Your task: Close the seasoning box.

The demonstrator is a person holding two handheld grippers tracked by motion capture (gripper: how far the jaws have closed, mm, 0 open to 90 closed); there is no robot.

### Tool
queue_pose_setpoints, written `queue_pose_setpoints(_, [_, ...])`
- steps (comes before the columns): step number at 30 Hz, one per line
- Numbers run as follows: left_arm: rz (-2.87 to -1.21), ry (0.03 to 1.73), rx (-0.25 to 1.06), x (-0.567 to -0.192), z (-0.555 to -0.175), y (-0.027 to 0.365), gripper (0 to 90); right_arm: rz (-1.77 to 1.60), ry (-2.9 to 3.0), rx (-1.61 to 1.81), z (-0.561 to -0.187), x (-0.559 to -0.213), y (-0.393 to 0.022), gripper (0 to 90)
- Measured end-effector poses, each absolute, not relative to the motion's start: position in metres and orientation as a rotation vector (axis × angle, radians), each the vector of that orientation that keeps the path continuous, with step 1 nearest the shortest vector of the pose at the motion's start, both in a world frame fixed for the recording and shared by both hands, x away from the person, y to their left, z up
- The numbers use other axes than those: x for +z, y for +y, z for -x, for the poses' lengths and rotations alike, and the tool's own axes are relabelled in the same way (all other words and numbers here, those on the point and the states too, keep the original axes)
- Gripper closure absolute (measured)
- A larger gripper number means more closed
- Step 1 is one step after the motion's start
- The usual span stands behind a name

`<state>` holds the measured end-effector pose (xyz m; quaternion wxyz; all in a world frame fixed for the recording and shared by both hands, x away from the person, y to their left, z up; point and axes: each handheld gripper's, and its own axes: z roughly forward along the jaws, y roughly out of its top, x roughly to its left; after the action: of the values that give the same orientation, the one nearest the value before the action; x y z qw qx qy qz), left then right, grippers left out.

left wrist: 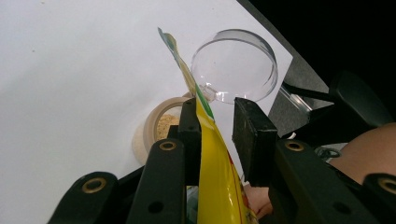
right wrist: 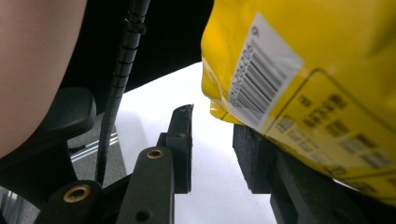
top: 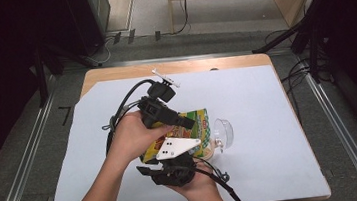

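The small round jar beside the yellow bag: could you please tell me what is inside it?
The jar holds a tan, crumbly powder, seen through its open mouth. The yellow bag and the left gripper's fingers cover its near side, so how full it is cannot be told.

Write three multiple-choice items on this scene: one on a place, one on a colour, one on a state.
1. Where does the jar stand?
A. On the white sheet that covers the table
B. On the floor
C. On top of a box

2. What is the main colour of the bag?
A. Blue
B. Yellow
C. Black

3. How is the jar's clear lid?
A. Shut down on the jar
B. Lying far off at the table's edge
C. Flipped open, standing up at the jar's rim

Key:
1 A, since the left gripper view shows white sheet all around the jar.
2 B, since both gripper views show a yellow bag, with some green at its top edge.
3 C, since the jar's mouth is uncovered, beige contents show in it, and the lid rises beside it.
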<state>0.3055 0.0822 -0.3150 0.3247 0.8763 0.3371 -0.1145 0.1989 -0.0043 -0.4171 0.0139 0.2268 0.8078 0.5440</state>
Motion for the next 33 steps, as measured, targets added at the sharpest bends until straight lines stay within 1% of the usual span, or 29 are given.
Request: queue_pose_setpoints(33, [-2.303, 0.886, -0.302, -0.3160, -0.3056, 0.0819, 73.3, -0.699, 2.525, 1.677, -0.1999, -0.4178, -0.0040, 69.5])
